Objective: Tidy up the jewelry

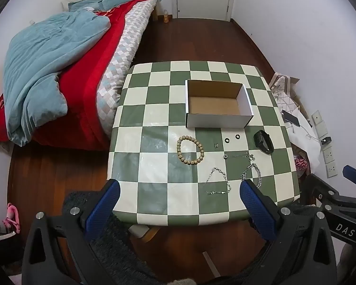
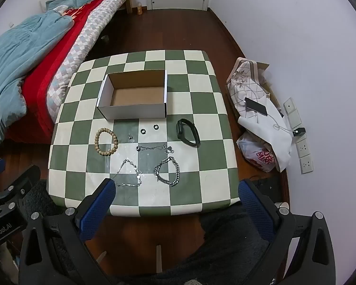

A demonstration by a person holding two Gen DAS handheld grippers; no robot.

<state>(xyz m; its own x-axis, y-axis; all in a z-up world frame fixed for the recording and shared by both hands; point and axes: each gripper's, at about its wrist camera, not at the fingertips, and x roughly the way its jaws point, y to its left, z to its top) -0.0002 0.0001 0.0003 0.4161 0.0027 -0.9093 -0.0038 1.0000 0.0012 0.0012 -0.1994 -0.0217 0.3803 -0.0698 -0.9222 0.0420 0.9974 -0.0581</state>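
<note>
Right wrist view is showing the right gripper point(image 2: 176, 196) hanging above the near edge of the checkered table point(image 2: 216, 185), jaws spread wide and holding nothing. The heavy silver chain bracelet point(image 2: 167, 171) is lying straight ahead of it, just past the near edge and closest to this claw; its loop is stretching slantwise, from the near edge up toward the far right corner. A thinner silver chain point(image 2: 129, 174) is sitting just left of it, near the left blue fingertip point(image 2: 99, 204).

Left wrist view is showing the left gripper point(image 1: 179, 198) likewise wide open and empty, over the same near edge. The wooden bead bracelet point(image 1: 190, 150) is lying ahead and slightly right of its midline, toward the table's middle, and this hand is probably the nearer one to it.

The open cardboard box point(image 1: 216, 120), with nothing inside, is waiting beyond the jewelry toward the far edge, with two small dark rings point(image 1: 232, 138) and a black wristband point(image 1: 263, 141) just in front of it.

Both hands are pitching steeply downward, side by side, well above the tabletop and touching nothing. Nothing appears sorted yet.
</note>
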